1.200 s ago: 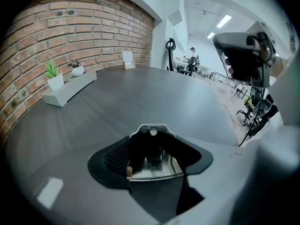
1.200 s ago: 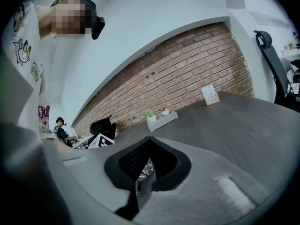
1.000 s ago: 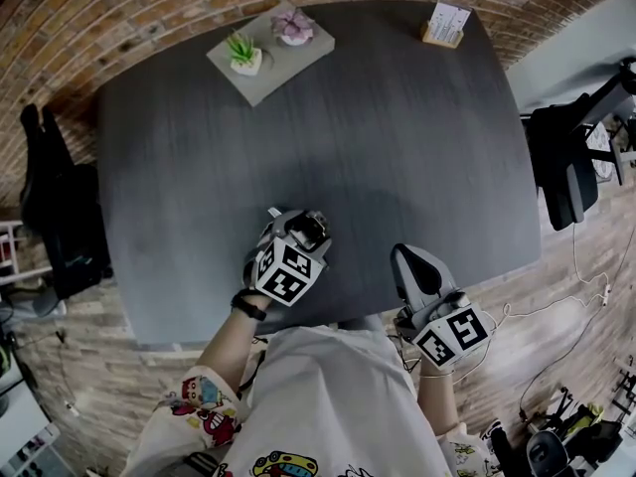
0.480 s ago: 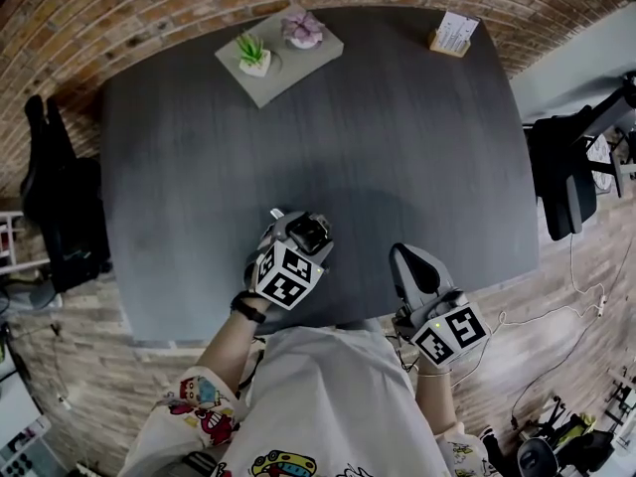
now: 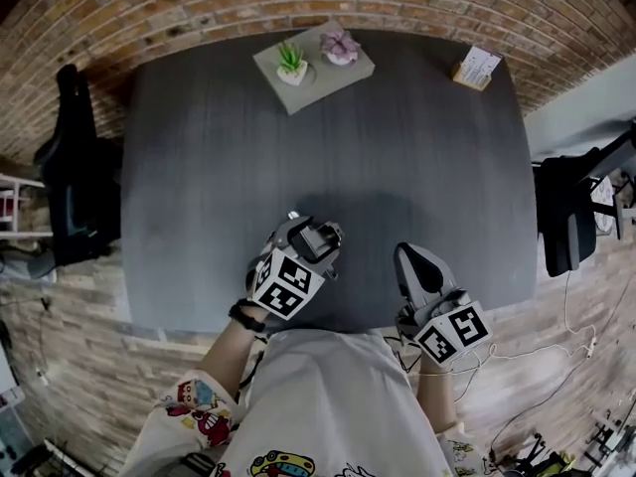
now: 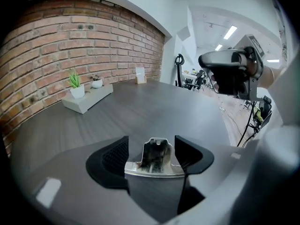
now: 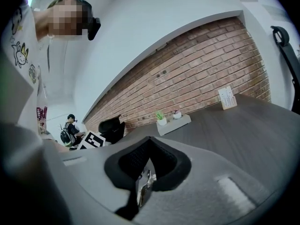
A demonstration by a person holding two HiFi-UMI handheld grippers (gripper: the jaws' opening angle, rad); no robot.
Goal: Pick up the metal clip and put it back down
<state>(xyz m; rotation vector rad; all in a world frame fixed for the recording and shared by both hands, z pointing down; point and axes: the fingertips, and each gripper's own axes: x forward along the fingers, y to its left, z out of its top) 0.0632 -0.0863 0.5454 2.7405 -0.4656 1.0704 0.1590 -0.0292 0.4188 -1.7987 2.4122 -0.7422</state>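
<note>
Slippage is the biggest risk we see. The left gripper (image 6: 152, 146) has its jaws closed on the small shiny metal clip (image 6: 157, 157), pinching its wide base while the narrow handle stands up between the black pads. We judge the clip to be lifted off the dark grey wood-grain table (image 5: 397, 147), over the near part of it. Smooth metal held by so little could twist or drop if the gripper tilts or jolts on the way down.

A lesser risk is the landing spot: set down too close to the table's near edge, the clip could skid off onto the floor.

The smallest risk is the right gripper (image 5: 415, 264). Its jaws are pressed fully together with nothing that we can see held, and it hovers at the near edge beside the left one, where a stray move could knock the clip.

By our count there are:
- one table;
- two black chairs, one at the left (image 5: 70, 187) and one at the right (image 5: 571, 207);
- two grippers;
- one pale grey rectangular slab (image 5: 320, 79);
- two small potted plants on the slab, one green (image 5: 291, 63) and one pinkish (image 5: 340, 43);
- one wooden card stand (image 5: 477, 68);
- one clip.
</note>
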